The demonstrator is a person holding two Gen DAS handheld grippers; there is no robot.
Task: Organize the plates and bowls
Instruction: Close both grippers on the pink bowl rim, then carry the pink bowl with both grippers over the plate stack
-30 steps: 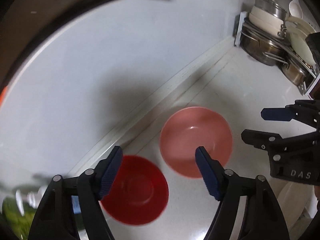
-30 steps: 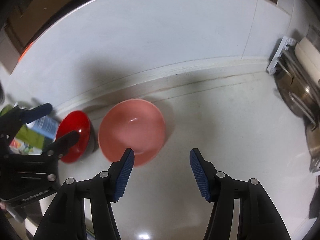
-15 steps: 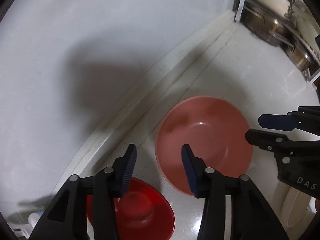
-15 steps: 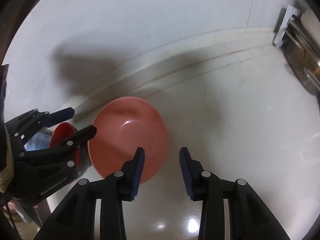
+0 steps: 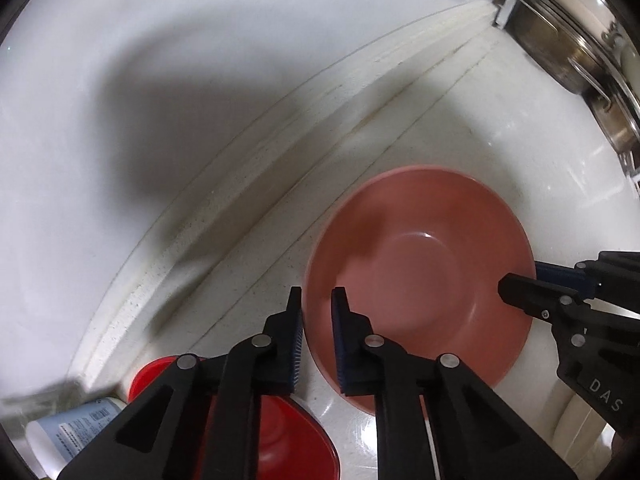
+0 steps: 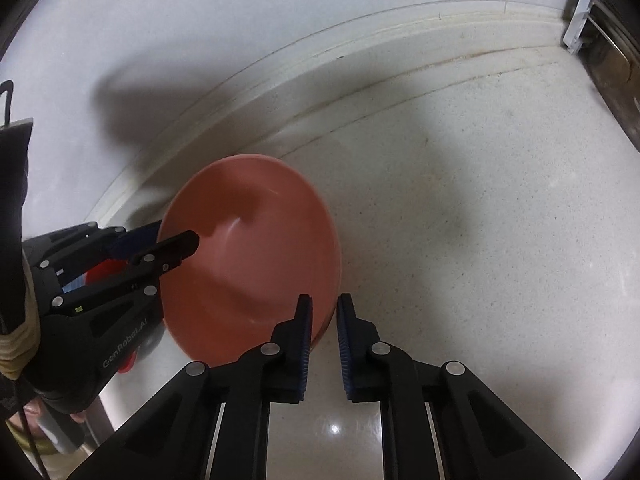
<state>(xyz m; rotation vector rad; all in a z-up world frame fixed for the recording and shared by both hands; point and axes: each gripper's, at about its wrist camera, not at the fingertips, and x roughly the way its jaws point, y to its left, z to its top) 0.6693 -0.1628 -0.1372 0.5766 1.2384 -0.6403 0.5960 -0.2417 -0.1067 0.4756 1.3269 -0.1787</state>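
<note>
Pink bowl (image 5: 424, 276) sits on the white speckled worktop (image 6: 480, 220), close to the raised back edge where the worktop meets the wall (image 5: 120, 40). Left gripper (image 5: 317, 320) straddles the bowl's left rim: one blue pad outside, one inside, narrow gap, rim between them; can't tell if pads actually press it. Right gripper (image 6: 323, 322) same on the opposite rim, fingers nearly together around the bowl edge, contact unclear. Red bowl (image 5: 276, 432) just beside the pink one, toward the worktop's left end, partly under the left gripper. Light blue bottle (image 5: 76, 428) lies further left. Steel pots (image 5: 580, 52) at the right back corner.
</note>
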